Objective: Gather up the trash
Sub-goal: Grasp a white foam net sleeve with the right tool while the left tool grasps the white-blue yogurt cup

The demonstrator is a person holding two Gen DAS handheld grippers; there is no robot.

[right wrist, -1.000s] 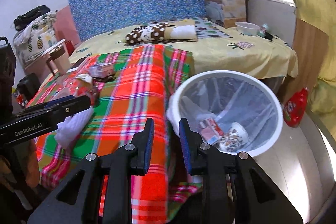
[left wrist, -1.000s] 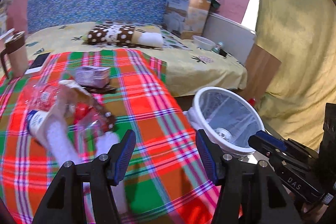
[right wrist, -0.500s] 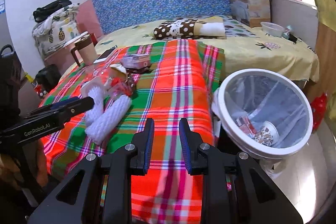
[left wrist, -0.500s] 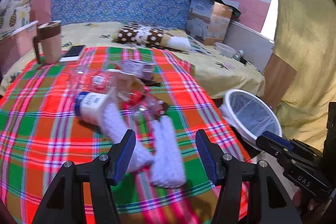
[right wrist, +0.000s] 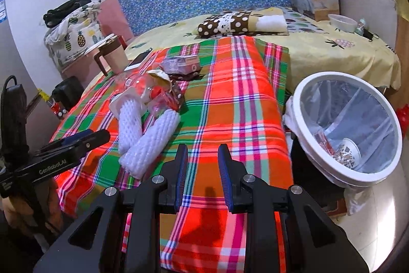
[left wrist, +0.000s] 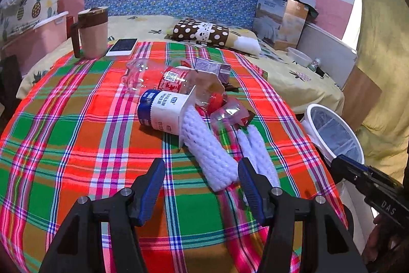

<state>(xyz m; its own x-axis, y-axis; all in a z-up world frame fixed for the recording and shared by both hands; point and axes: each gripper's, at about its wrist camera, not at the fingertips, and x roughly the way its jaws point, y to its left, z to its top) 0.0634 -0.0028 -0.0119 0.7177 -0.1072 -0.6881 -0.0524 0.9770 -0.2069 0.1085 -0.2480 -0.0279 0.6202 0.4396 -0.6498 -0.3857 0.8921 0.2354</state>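
Observation:
A pile of trash lies on the plaid cloth (left wrist: pixel 76 145): a white and blue yoghurt cup (left wrist: pixel 163 111) on its side, two white foam net sleeves (left wrist: pixel 207 150), a clear bottle with a red label (left wrist: pixel 168 78), a crumpled clear wrapper (left wrist: pixel 230 114) and a small carton (left wrist: pixel 212 67). My left gripper (left wrist: pixel 201 165) hovers open just before the near end of one sleeve, gripping nothing. My right gripper (right wrist: pixel 202 152) stands over the cloth's near right part with a narrow gap and nothing in it. The white bin (right wrist: pixel 301 94) with a clear liner stands on the floor to the right.
A brown-lidded mug (left wrist: pixel 92 32) and a phone (left wrist: pixel 122 46) sit at the cloth's far left. A polka-dot pillow (left wrist: pixel 202 32), a printed box (left wrist: pixel 281 17) and a bowl (left wrist: pixel 299 59) lie on the yellow sheet behind. The bin holds a paper cup (right wrist: pixel 350 152).
Both views have swung left, away from the bin and onto the trash pile. My left gripper has come closer to the foam sleeves. Neither pair of jaws has changed.

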